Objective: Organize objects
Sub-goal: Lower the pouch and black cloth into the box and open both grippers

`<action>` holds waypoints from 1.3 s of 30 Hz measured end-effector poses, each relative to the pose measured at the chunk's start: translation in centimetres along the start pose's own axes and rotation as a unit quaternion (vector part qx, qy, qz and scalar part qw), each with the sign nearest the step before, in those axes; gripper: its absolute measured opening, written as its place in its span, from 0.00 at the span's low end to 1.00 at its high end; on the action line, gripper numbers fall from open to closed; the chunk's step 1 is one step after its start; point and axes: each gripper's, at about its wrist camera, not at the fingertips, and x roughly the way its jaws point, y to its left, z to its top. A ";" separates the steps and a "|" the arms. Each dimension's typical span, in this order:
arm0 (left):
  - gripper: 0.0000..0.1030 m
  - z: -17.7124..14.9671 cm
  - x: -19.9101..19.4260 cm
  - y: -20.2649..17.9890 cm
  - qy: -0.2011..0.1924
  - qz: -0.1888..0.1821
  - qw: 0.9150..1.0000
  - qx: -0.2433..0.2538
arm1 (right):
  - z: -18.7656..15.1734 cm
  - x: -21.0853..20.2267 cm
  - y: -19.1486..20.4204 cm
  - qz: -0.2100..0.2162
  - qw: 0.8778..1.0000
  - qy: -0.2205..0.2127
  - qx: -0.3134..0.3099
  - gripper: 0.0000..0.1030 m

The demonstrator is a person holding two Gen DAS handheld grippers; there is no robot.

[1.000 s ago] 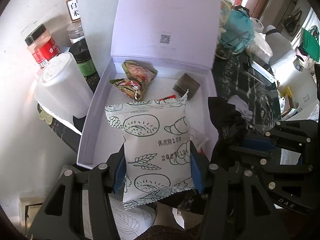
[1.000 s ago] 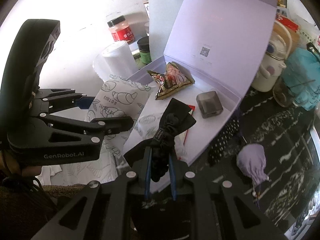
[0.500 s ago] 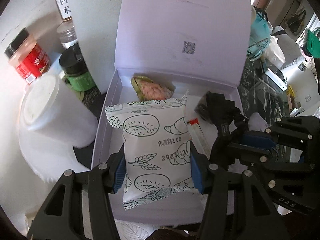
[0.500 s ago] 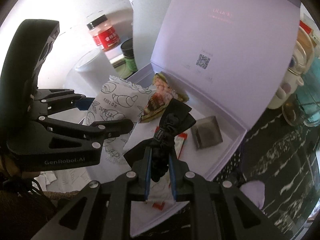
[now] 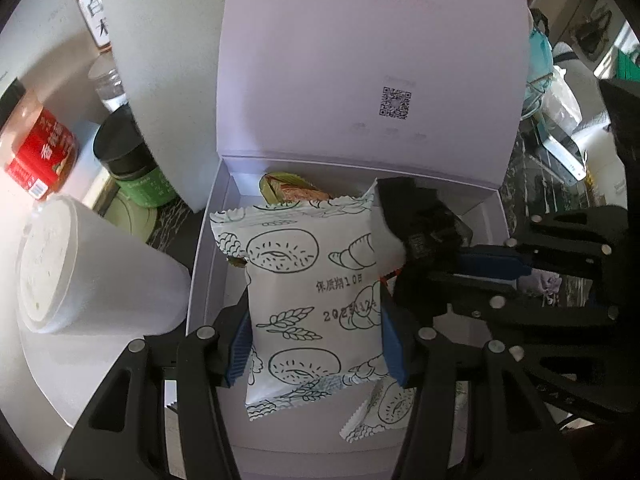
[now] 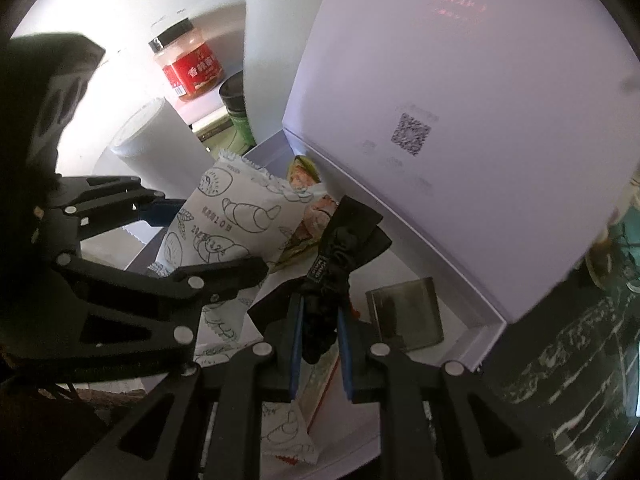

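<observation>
Task looked partly done: the open lavender box already had a green snack pack, a grey square packet & another pastry pouch inside, w/ two items not yet released. Left gripper jaws were part-open, clamped on the white pastry pouch over the box. Right gripper jaws were nearly closed, pinching the black hair tie above the box interior, beside that pouch

Both grippers are made of black plastic bars with open triangle holes. The left gripper has round silver screws at its joints and ribbed blue pads on its fingers. The right gripper looks the same, with thin blue pads and matching silver screws.
</observation>
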 end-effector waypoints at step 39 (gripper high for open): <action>0.56 0.0 -1.1 -5.2 -0.006 0.044 0.999 -0.014 | -1.3 -4.1 -1.4 -0.037 0.998 -0.042 0.005 0.54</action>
